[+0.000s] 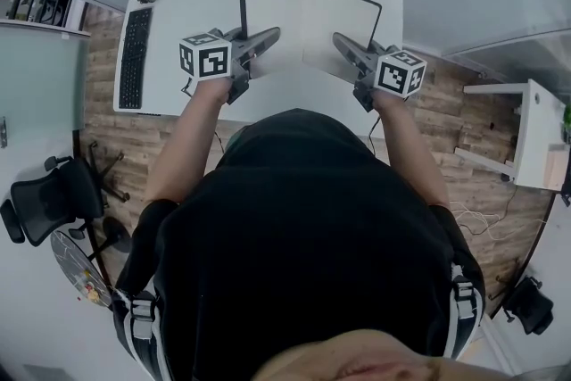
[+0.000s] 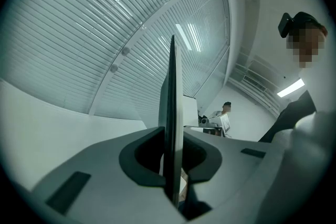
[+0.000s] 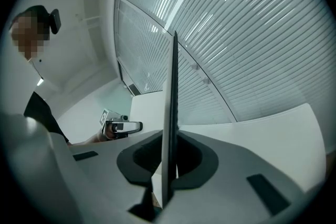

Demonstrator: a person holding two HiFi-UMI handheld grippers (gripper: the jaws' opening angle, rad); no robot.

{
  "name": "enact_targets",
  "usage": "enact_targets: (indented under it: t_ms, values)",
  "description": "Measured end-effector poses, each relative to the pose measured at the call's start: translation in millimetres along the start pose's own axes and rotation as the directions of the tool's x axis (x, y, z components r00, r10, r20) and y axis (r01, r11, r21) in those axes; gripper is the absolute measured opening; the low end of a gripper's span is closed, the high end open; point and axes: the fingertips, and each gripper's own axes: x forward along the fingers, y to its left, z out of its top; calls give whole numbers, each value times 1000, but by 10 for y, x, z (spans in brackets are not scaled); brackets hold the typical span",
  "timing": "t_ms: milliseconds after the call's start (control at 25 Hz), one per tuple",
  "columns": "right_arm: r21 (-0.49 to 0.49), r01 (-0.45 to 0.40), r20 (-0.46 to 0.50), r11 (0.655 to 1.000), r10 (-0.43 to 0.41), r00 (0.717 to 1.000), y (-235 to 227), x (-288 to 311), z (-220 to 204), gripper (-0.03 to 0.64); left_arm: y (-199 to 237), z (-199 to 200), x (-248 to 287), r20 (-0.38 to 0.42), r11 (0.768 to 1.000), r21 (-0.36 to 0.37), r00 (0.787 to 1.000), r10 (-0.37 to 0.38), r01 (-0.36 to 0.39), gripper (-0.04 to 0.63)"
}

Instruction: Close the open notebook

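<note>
White desk (image 1: 192, 9) carries the notebook (image 1: 308, 27) at its far middle, lying open with pale pages inside a thin dark cover, so the closing is not yet done, though the left gripper (image 1: 268, 38) and right gripper (image 1: 343, 45) each have jaws clenched on a side edge of it.

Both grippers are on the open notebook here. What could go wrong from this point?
1. The left gripper and right gripper each pinch only a thin edge of the notebook. A cover could slip free or bend when swung over.
2. They hold opposite halves, so uneven motion may twist the spine or drag the book across the desk.
3. As the halves meet, the two grippers could collide.
</note>
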Motion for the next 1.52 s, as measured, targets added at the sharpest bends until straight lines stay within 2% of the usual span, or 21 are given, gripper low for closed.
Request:
enact_targets:
  t_ms: [440, 880, 1520]
  values:
    - [-5, -11, 2, 1000, 11, 1000, -2, 28, 9, 58, 7, 5, -9, -2, 1000, 3, 1000, 9, -9, 52]
    - [2, 33, 13, 999, -33, 999, 11, -53, -76, 60, 16, -72, 23, -28, 1000, -6, 999, -25, 25, 52]
    - [60, 103, -60, 993, -99, 993, -111, 464, -464, 60, 648, -335, -211, -59, 990, -133, 996, -63, 55, 52]
